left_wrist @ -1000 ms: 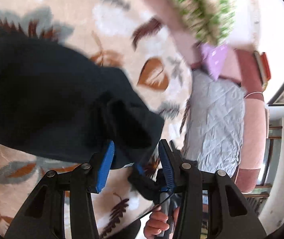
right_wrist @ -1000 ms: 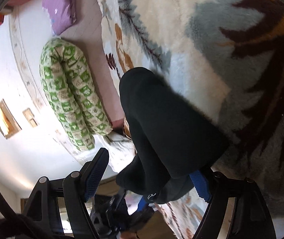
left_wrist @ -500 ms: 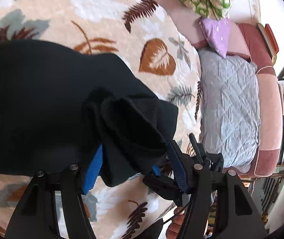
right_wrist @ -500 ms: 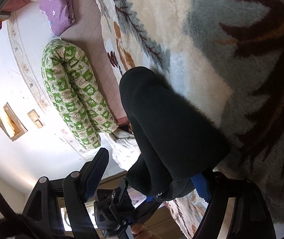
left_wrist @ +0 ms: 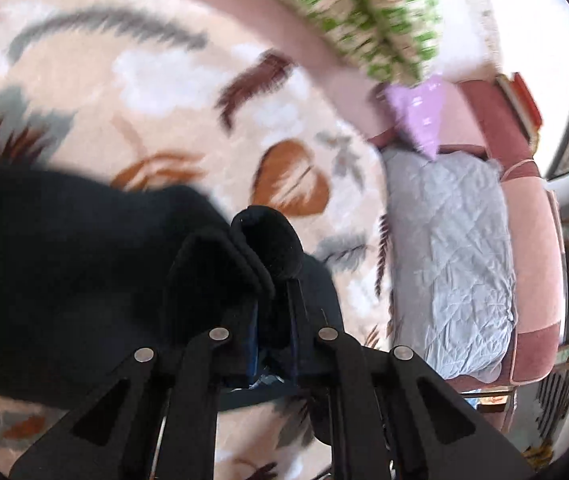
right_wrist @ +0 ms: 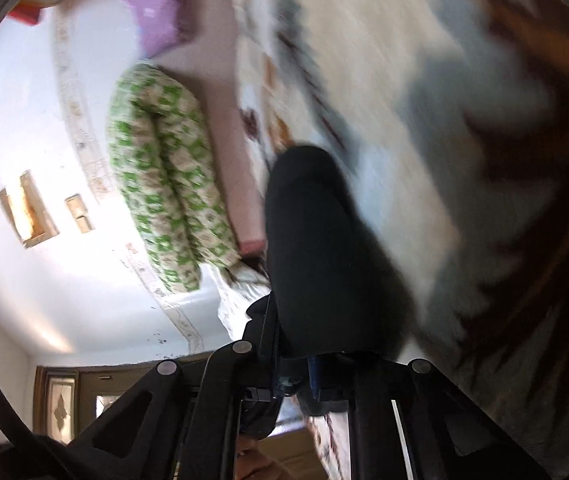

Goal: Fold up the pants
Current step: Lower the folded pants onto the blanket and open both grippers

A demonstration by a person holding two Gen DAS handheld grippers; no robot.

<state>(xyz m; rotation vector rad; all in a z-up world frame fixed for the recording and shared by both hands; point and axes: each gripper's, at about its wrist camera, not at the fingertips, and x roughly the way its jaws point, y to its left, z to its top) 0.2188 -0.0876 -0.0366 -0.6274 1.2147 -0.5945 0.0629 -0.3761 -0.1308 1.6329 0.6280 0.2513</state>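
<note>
Pants [left_wrist: 64, 280]: black, soft, lying on a leaf-patterned rug [left_wrist: 172, 92]; one bunched edge raised off it and held at both ends.

Left gripper [left_wrist: 272, 312]: we read the jaws as clamped on a thick roll of the black fabric, pads buried in it.

Right gripper [right_wrist: 292, 368]: jaws closing, the pants between them and the pads apparently already pressing the cloth.

Risks, as we judge them: each bite takes several layers, so an inner layer may slip free when lifted; uneven pulling between our two hands could skew the fold line; the pile of the rug may drag the trailing cloth.

Hard to make out: both views are motion-blurred. Waistband or hem, we cannot tell. The pads are mostly hidden. The far extent of the pants is cut off at frame left.
</note>
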